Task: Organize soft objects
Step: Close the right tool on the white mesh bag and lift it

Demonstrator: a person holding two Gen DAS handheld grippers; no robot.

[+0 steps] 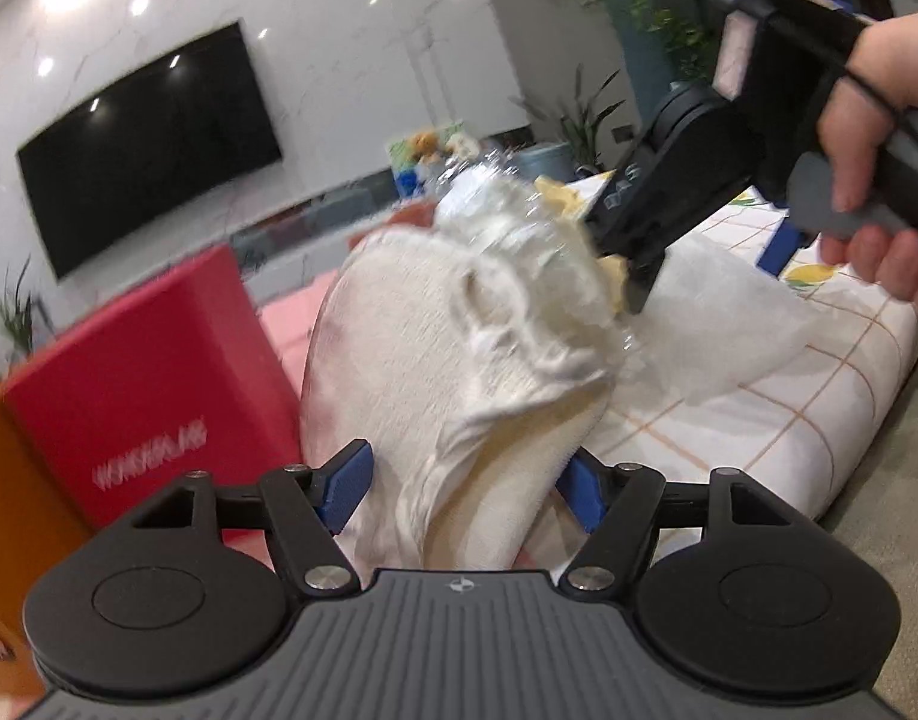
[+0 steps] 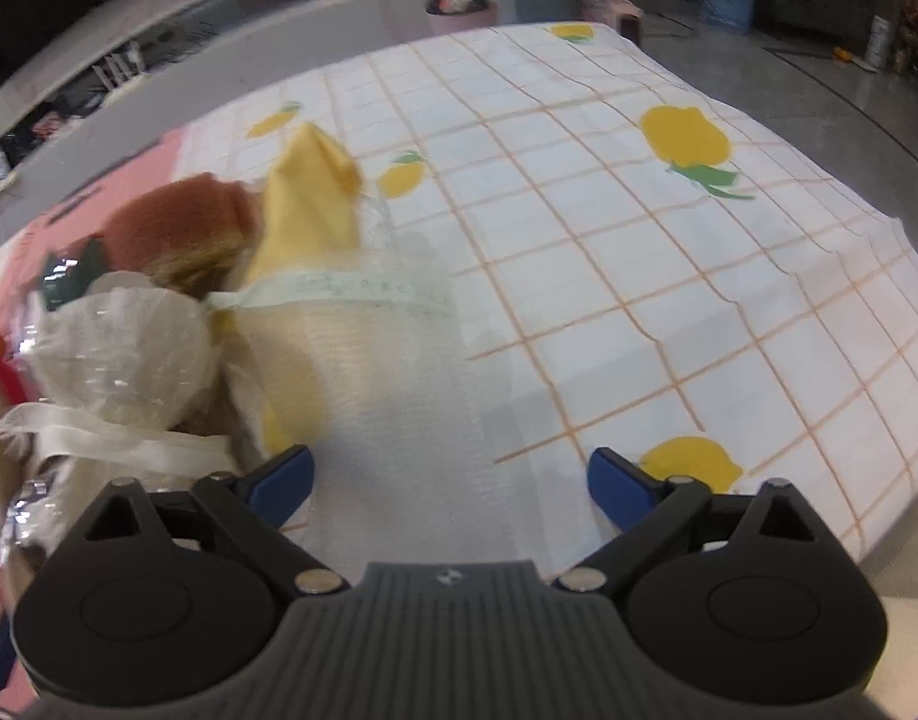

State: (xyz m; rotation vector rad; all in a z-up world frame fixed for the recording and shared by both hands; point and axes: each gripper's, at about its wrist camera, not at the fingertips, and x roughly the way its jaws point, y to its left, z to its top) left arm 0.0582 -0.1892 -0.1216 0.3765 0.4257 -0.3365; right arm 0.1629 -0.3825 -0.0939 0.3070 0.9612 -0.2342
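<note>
My left hand-held gripper point(image 1: 468, 480) is spread around the white bagged bundle point(image 1: 459, 348), whose long axis runs to twelve o'clock, pads apparently not pressing. My right hand-held gripper point(image 2: 450, 480) is spread too, the yellow cloth in its mesh bag point(image 2: 339, 300) at eleven o'clock on the checked bed cover point(image 2: 639, 240); it seems nearer.

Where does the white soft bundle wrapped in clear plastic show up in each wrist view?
Left wrist view: the white plastic-wrapped soft bundle fills the centre, reaching down between the left claw's open blue pads.
Right wrist view: the same bundle, most likely, sits at lower left, left of the open right claw.
Shared landmark: the white checked cloth with yellow lemons.
</note>
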